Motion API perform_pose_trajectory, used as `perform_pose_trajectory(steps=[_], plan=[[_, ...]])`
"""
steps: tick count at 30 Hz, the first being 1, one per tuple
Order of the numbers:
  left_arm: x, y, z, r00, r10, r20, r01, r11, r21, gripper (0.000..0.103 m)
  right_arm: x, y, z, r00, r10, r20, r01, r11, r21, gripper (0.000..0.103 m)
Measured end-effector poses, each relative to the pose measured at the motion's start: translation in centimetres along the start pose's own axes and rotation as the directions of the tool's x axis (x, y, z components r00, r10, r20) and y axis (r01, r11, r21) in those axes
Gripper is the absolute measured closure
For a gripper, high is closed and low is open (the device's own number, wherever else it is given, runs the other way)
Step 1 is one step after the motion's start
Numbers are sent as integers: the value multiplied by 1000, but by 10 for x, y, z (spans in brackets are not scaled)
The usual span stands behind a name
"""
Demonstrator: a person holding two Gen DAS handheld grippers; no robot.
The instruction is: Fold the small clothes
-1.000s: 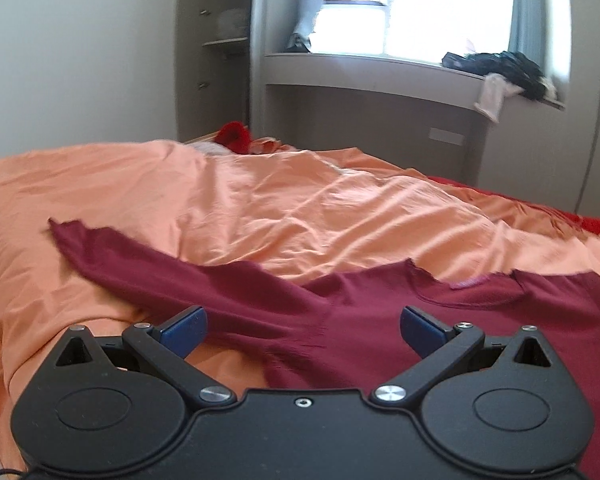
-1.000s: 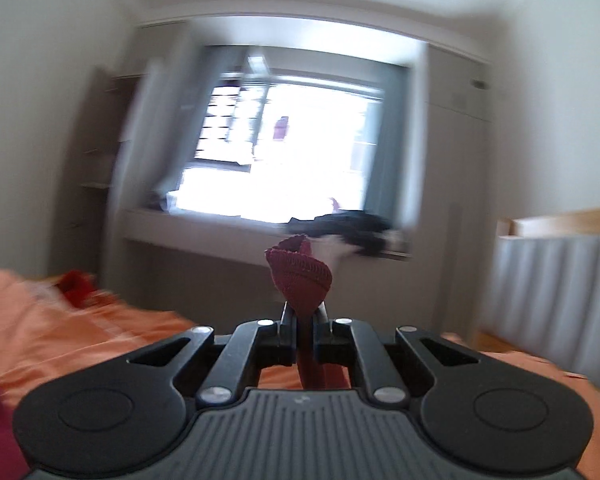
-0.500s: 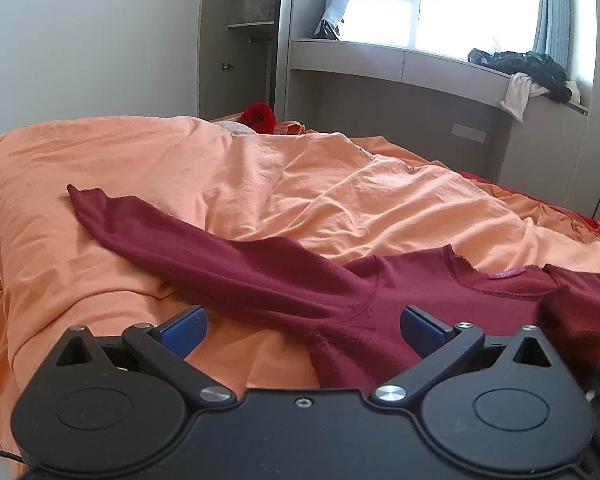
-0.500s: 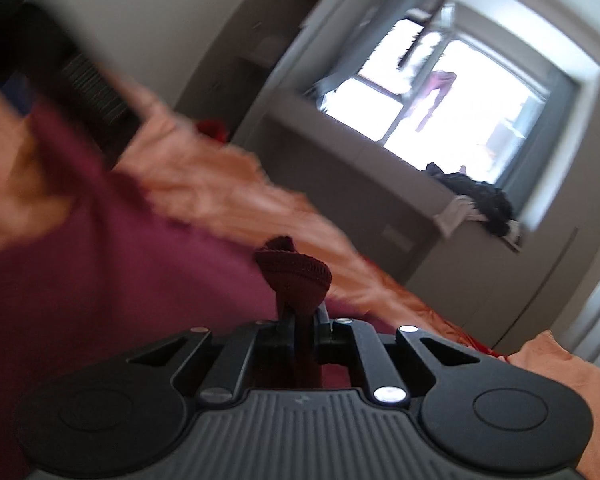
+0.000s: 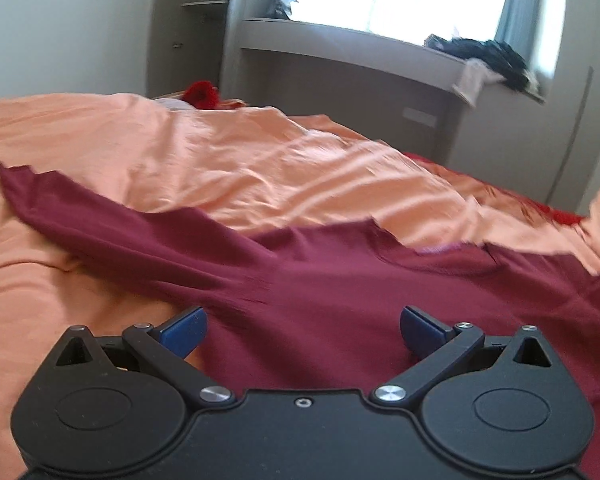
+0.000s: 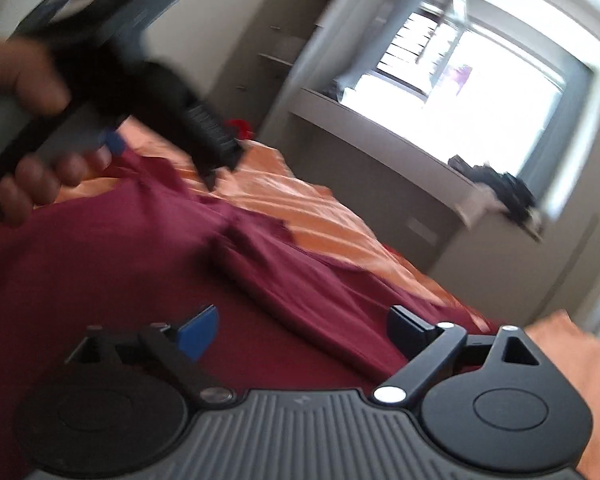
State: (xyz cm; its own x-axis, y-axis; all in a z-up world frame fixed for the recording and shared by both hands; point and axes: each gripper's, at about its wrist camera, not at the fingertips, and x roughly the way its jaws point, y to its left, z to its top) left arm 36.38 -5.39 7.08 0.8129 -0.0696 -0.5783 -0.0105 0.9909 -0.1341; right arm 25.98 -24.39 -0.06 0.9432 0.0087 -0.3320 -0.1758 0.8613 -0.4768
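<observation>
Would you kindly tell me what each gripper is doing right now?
Left gripper: open, holding nothing, over the shirt.
Right gripper: open, holding nothing, over the shirt.

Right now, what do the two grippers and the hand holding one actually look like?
Both are black plastic. The left gripper has a smooth base with two round discs, silver pivot screws and blue finger pads. The right gripper matches it, but its base is ribbed grey. The bare left hand, blurred in the right wrist view, wraps a grey handle; no sleeve shows.
</observation>
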Motion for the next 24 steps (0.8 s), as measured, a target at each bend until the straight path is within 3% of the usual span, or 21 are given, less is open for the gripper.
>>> perform_pose_trajectory(steps=[5,8,10,12,13,15,20,23,24], plan=[[15,-34,-19,997,82,10,-82,992,93,0,-12,-61,-34,983,-168,-71,174,979,104,3],[21,-36,-29,994,105,15,-106,989,100,0,-9,-99,-58,947,-294,-133,312,938,149,5],[23,-30,-35,995,99,12,-100,993,68,0,-4,-122,-74,916,-365,-170,392,905,168,13],[24,-25,-41,996,85,16,-85,996,36,0,6,-143,-87,887,-401,-229,442,881,171,32],[24,-22,-43,997,78,23,-78,997,25,0,9,-153,-97,877,-405,-258,455,873,174,36],[23,-20,-49,997,70,43,-71,997,9,0,22,-165,-102,882,-385,-271,441,876,194,45],[23,-24,-58,994,82,72,-84,996,33,0,39,-175,-94,944,-280,-173,317,915,251,46],[24,-23,-59,995,73,72,-75,997,23,0,41,-174,-91,953,-267,-143,296,919,261,47],[25,-22,-59,995,69,73,-70,997,20,0,42,-174,-91,955,-262,-136,290,920,264,55]])
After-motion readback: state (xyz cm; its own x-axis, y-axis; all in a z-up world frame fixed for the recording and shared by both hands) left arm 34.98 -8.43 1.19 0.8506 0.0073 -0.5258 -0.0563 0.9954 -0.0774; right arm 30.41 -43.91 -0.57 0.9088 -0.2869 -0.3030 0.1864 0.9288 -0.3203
